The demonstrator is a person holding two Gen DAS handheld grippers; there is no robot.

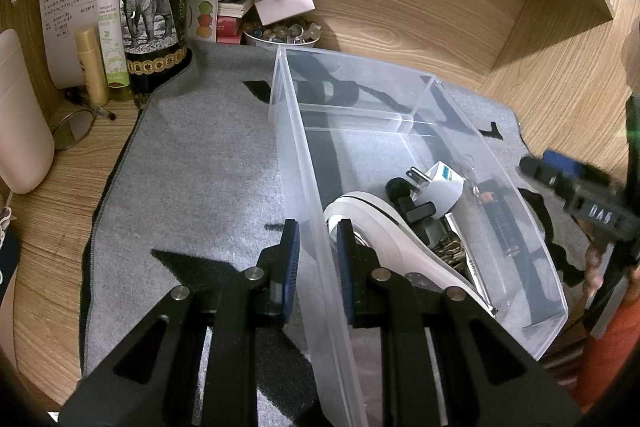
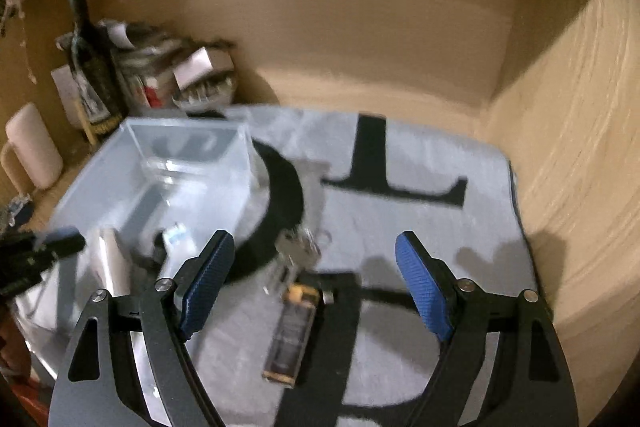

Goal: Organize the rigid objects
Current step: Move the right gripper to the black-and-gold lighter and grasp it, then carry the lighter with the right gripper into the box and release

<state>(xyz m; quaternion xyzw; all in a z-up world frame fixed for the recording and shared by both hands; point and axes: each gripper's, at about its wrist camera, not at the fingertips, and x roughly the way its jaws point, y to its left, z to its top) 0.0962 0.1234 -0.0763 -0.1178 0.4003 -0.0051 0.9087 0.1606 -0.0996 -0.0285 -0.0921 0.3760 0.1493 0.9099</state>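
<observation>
Meanwhile, left gripper (image 1: 318, 263) pinching the clear bin (image 1: 520, 211) wall, right gripper (image 2: 316, 291) spread wide over the mat (image 2: 420, 227).

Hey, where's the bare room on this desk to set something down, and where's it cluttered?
Free: the grey mat between the wine bottle and the clear bin wall held by the left gripper; the bin's far end past its divider. Crowded: the bin's near end around the white plug, and the back-left corner.

A wooden desk (image 1: 420, 27) carries a grey felt mat (image 1: 200, 167) with black lettering. On the mat stands a clear plastic bin (image 1: 304, 155). Beside the mat, on bare wood, stand a wine bottle (image 1: 154, 7), a green spray bottle (image 1: 112, 27) and a bowl of stones (image 1: 280, 34).
</observation>
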